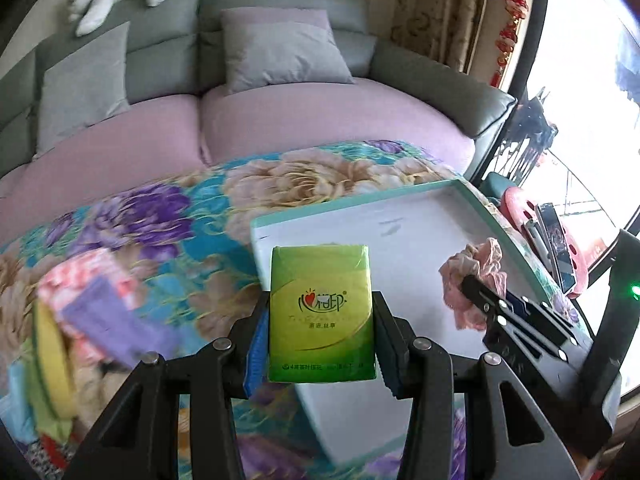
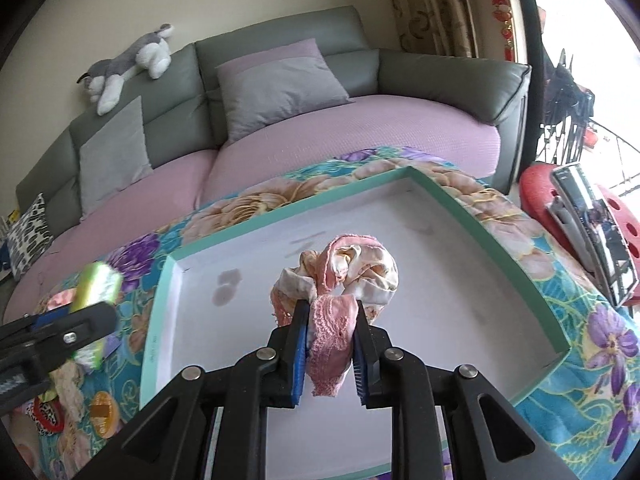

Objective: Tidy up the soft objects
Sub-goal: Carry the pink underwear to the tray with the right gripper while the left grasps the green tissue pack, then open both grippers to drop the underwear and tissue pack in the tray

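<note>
My left gripper (image 1: 321, 298) is shut on a green tissue pack (image 1: 320, 344), held upright over the near left corner of a shallow white box with a teal rim (image 1: 360, 199). To its right, my right gripper (image 2: 330, 306) is shut on a bunched pink lace cloth (image 2: 352, 264), which hangs above the box floor (image 2: 440, 280). The left wrist view shows that cloth (image 1: 476, 258) at the right gripper's tips (image 1: 474, 286). In the right wrist view the tissue pack (image 2: 96, 284) appears blurred at the far left.
The box rests on a floral tablecloth (image 1: 160, 216). A blurred pile of coloured soft items (image 1: 80, 300) lies on the cloth to the left. Behind stands a sofa (image 2: 360, 140) with cushions and a plush dog (image 2: 132, 60). A red stool with a phone (image 2: 592, 232) is at the right.
</note>
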